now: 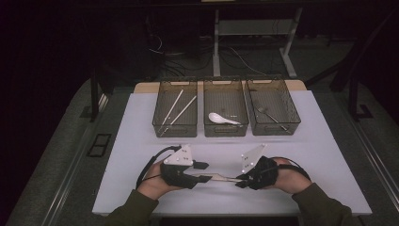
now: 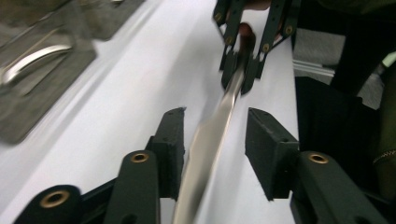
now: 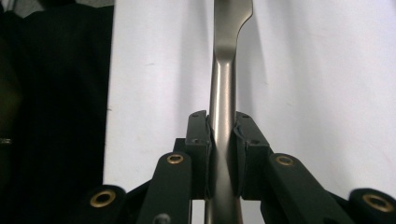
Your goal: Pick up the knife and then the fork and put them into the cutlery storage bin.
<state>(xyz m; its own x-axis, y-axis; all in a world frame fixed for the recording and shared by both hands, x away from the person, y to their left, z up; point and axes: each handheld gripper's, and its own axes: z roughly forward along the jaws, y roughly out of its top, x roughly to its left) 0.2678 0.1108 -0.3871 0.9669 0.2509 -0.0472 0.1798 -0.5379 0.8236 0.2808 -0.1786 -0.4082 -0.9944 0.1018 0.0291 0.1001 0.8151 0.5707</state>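
Table point(image 1: 141, 141), white top, dark surroundings, seen from the high view.

Item 1: knife point(image 1: 221, 178), metal, lying level near the front edge of the table, between the 2 grippers. In the right gripper view the handle point(image 3: 222, 140) runs straight up between the jaws and widens into the blade toward the top. In the left gripper view the blade point(image 2: 208, 140) is blurred and passes through the gap between the jaws, running on toward the other gripper.

Item 2: right gripper point(image 1: 241, 181), held in the person's right hand point(image 1: 289, 176). Jaws closed tight on the knife handle, pads pressed to both sides of it. It also appears far off in the left gripper view point(image 2: 240, 77), clamped on the knife's end.

Item 3: left gripper point(image 1: 203, 172), held in the person's left hand point(image 1: 153, 181). Jaws spread wide, 1 on each side of the blade, neither pad touching it.

Item 4: 3 mesh baskets in a row at the far side of the table, well apart from the grippers.
- Left basket point(image 1: 175, 82): 2 chopsticks point(image 1: 178, 110), pale, lying at a slant.
- Middle basket point(image 1: 225, 82): 1 white spoon point(image 1: 221, 118).
- Right basket point(image 1: 273, 82): 1 metal fork point(image 1: 269, 114).

Item 5: green sleeves point(image 1: 324, 207), on both forearms, entering from the bottom edge.
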